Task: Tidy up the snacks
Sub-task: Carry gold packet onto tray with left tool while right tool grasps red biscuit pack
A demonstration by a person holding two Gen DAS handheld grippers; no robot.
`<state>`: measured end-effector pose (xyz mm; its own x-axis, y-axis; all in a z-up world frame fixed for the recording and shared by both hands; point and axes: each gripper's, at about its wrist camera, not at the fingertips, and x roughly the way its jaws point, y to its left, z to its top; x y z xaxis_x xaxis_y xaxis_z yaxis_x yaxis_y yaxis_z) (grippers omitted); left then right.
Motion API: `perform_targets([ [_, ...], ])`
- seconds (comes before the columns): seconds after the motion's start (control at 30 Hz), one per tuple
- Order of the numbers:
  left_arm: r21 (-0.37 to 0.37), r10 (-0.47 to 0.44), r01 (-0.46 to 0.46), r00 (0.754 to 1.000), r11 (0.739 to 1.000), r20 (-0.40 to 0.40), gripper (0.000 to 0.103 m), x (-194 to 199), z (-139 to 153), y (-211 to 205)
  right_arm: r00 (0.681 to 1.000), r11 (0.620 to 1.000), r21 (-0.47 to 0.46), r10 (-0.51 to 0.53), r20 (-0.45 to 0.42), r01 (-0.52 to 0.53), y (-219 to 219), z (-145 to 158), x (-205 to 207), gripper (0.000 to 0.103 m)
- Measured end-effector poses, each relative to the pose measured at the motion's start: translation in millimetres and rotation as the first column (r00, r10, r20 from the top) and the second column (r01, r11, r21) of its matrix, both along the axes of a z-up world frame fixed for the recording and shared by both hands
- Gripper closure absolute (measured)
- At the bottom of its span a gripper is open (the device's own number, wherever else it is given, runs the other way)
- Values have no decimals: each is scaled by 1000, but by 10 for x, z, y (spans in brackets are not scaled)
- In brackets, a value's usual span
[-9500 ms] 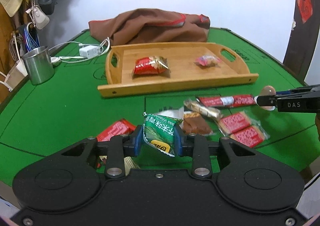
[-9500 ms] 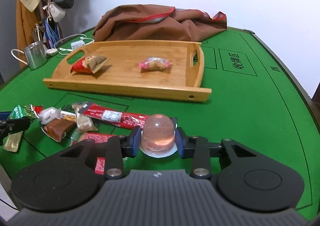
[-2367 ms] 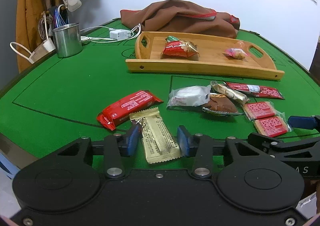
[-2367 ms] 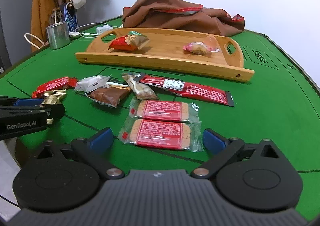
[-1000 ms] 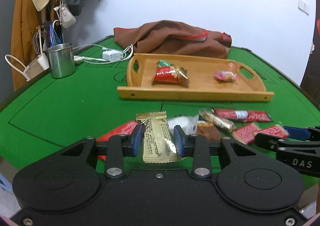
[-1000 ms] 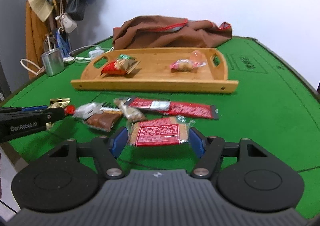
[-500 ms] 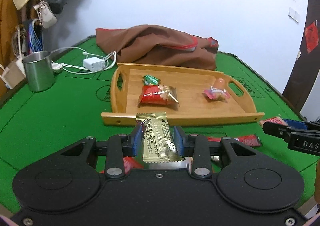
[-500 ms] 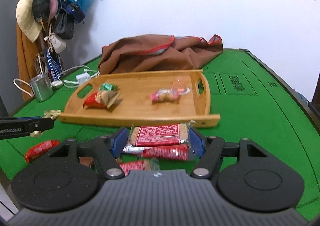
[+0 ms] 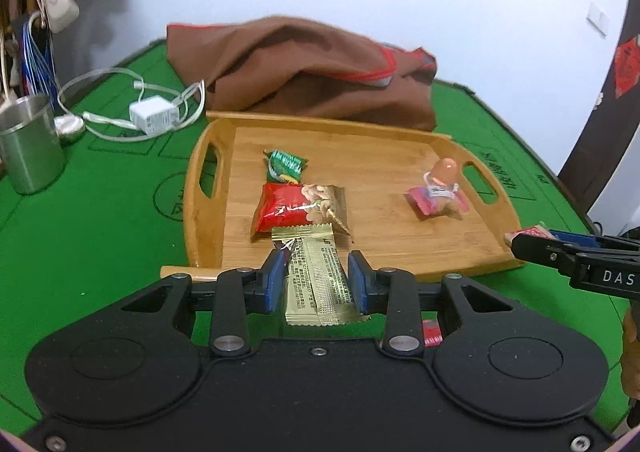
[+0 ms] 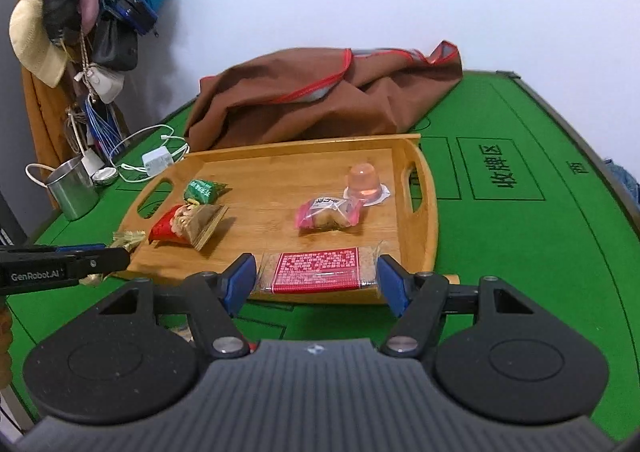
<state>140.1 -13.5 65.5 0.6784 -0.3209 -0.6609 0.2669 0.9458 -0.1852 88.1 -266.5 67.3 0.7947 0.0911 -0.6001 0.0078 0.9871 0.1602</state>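
My left gripper (image 9: pixel 316 278) is shut on a gold foil snack packet (image 9: pixel 318 276), held over the near rim of the wooden tray (image 9: pixel 400 132). My right gripper (image 10: pixel 318 278) is shut on a red cracker pack (image 10: pixel 320 270) by its two ends, at the tray's (image 10: pixel 428 228) near right corner. In the tray lie a red nut packet (image 9: pixel 300 208), a green candy (image 9: pixel 285 164), a pink wrapped snack (image 9: pixel 436 202) and a jelly cup (image 10: pixel 363 182). The left gripper's tip (image 10: pixel 92 262) shows at the left of the right wrist view, the right gripper's tip (image 9: pixel 540 244) at the right of the left wrist view.
A brown cloth bag (image 9: pixel 304 72) lies behind the tray. A steel mug (image 9: pixel 30 144), a white charger (image 9: pixel 154 116) and its cable sit on the green table (image 9: pixel 92 224) at far left. Hats and bags (image 10: pixel 80 12) hang at the left wall. Green felt lies open right of the tray.
Both grippers have carried their packets away from the loose snacks and forward to the tray, which now fills the middle of both views. Neither grip has changed.
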Motion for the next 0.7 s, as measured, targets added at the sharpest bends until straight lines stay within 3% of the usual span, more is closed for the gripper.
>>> perform_targets([
  [0.27, 42, 22, -19, 996, 999, -87, 70, 379, -199, -95, 997, 1000, -27, -10, -76, 8, 8, -143, 434, 35],
  [0.7, 93, 55, -45, 992, 995, -111, 70, 838, -338, -269, 988, 998, -51, -30, -148, 23, 73, -304, 880, 35],
])
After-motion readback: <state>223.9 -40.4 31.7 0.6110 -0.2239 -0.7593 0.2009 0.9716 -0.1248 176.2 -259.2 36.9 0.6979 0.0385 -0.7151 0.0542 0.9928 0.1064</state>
